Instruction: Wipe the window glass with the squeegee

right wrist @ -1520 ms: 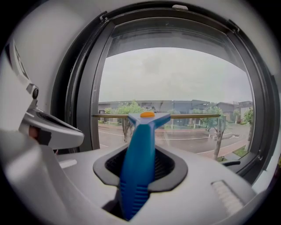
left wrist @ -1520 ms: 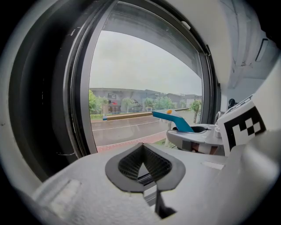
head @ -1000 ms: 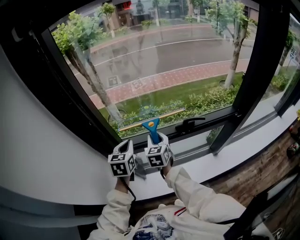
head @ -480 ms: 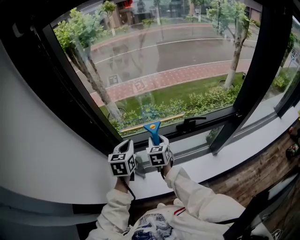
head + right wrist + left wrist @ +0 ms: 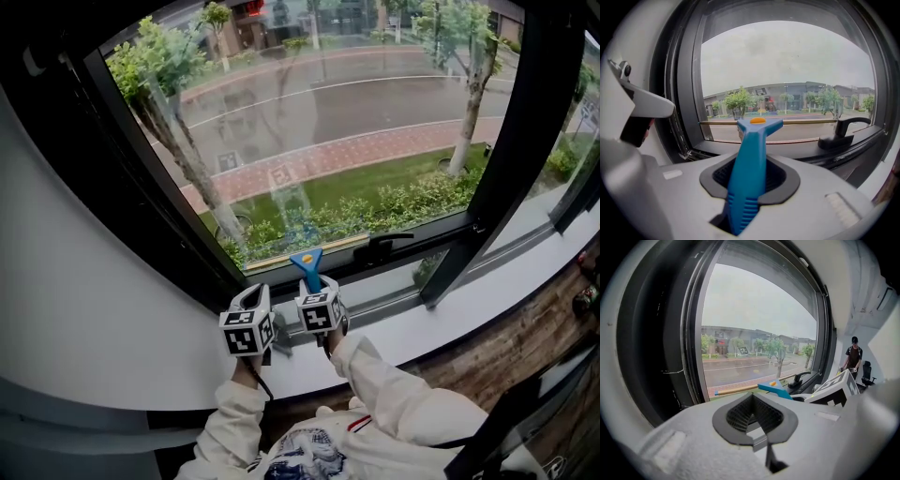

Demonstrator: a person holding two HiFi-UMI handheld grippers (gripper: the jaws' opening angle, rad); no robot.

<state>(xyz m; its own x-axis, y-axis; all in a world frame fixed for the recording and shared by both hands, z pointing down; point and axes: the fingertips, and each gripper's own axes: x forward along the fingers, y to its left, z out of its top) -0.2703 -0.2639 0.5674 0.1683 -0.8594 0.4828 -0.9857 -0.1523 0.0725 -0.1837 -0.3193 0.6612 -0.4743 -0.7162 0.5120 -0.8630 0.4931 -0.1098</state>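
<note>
black window handle (image 5: pixel 380 248) | white sill (image 5: pixel 506 292) | road outside (image 5: pixel 375 103) | roadside tree (image 5: pixel 466 122) | person standing (image 5: pixel 853 357)

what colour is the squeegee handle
Handle is blue with an orange dot; best in right gripper view.

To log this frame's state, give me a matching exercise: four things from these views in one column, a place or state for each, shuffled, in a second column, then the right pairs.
Things
1. left gripper
2. right gripper
3. squeegee
4. window handle

Places or states
A. black lever, to the right of the blue tool
B. fingers shut on the blue handle
C. blade lying along the bottom of the window glass
D. fingers together, nothing between them

Pairs: 1-D; 2-B; 3-C; 4-A
</note>
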